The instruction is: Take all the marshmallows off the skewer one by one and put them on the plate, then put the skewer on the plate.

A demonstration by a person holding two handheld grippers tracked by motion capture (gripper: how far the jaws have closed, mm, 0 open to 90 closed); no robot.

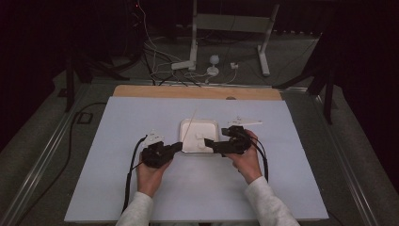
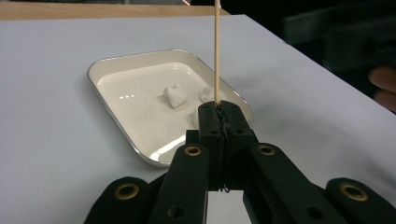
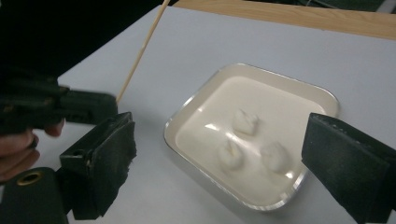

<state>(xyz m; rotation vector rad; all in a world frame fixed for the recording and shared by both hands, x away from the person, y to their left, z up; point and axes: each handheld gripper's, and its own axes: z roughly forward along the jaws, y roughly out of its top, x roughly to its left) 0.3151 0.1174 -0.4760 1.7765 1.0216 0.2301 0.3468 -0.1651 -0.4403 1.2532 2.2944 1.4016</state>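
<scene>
A white rectangular tray lies mid-table with three small white lumps in it. My left gripper sits at the tray's near left corner. It is shut on the lower end of a thin wooden skewer, which slants up and away over the tray. In the left gripper view its jaws meet tight around the stick. My right gripper hovers at the tray's near right side. Its black pads stand wide apart on either side of the lumps, with nothing pressed between them.
The tray rests on a pale board with a wooden strip along its far edge. Beyond the table, cables and white stand legs lie on the dark floor. Both forearms in white sleeves come in from the bottom.
</scene>
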